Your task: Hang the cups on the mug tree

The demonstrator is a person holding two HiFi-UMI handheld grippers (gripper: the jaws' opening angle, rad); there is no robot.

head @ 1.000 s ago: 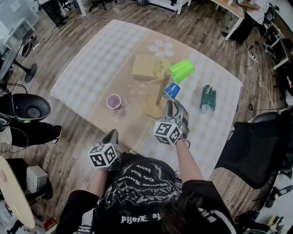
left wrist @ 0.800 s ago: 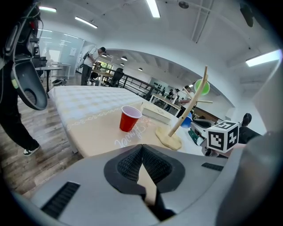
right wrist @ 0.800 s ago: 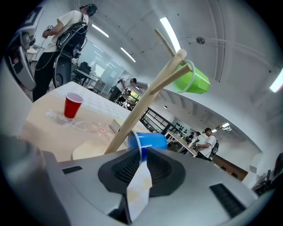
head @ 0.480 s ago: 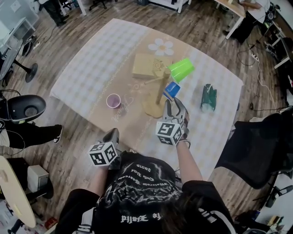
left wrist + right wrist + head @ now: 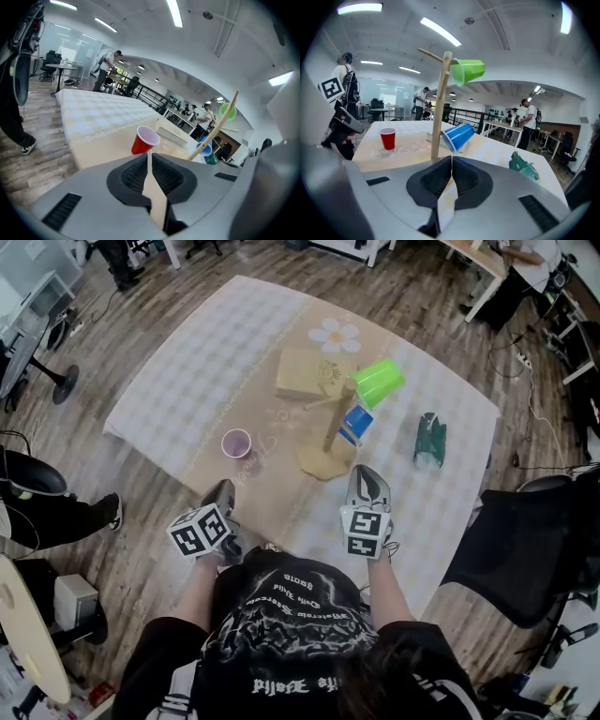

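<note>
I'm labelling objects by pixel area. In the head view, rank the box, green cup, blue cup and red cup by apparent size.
Box
green cup
blue cup and red cup, which look about alike
Hung cups sit nearer the camera, so real sizes are unsure.

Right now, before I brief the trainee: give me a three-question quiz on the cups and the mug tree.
1. Multiple choice: how many cups hang on the wooden mug tree? A none, B two, C four.
2. True or false: the red plastic cup stands upright on the checked tablecloth.
3. Which hangs higher, the green plastic cup or the blue plastic cup?
Key: 1 B. 2 True. 3 The green plastic cup.
</note>
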